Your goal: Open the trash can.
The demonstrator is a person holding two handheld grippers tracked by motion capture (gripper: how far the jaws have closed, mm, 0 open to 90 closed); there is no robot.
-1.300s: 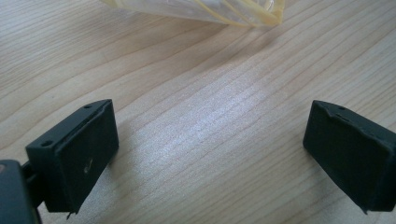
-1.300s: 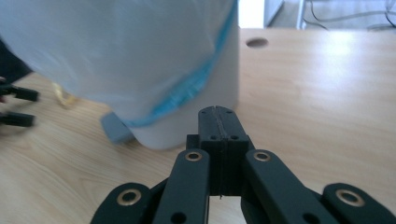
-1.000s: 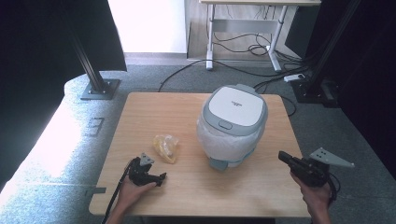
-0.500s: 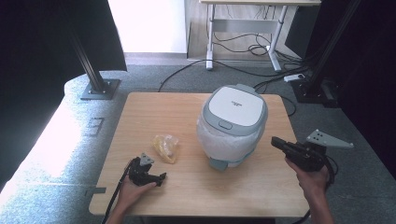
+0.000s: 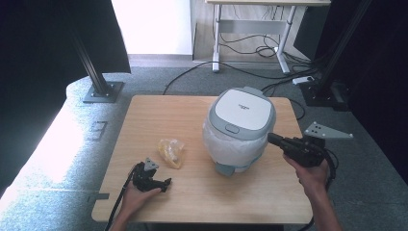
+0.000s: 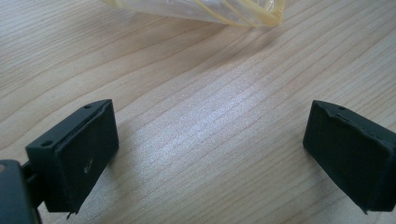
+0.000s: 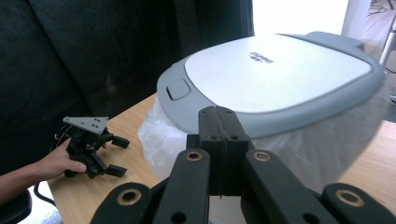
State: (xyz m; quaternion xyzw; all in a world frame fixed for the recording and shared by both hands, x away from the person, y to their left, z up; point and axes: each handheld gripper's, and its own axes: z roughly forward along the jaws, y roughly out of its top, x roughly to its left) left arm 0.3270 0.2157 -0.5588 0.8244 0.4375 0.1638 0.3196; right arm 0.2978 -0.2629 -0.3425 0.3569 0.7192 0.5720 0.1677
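Note:
A grey-lidded rice cooker (image 5: 239, 126) wrapped in clear plastic stands right of the table's middle; its lid (image 7: 275, 74) is down and has a latch button (image 7: 177, 88) at the front. My right gripper (image 5: 272, 138) hangs shut beside the cooker's right side, jaws pressed together with nothing between them, tips at about rim height (image 7: 217, 114). A crumpled yellow plastic bag (image 5: 172, 151) lies left of the cooker, its edge (image 6: 196, 9) just ahead of my left gripper (image 5: 166, 184). That gripper rests on the wood near the front edge, jaws wide apart and empty (image 6: 208, 140).
The wooden table (image 5: 168, 113) is bare at the back left. Dark curtains and a black stand foot (image 5: 102, 91) flank the left; a desk frame and floor cables (image 5: 260, 50) lie behind. A grey tracking plate (image 5: 327, 131) sticks out from the right gripper.
The right gripper has risen and moved left and forward from the table's right edge to the cooker's side. The left gripper has stayed put.

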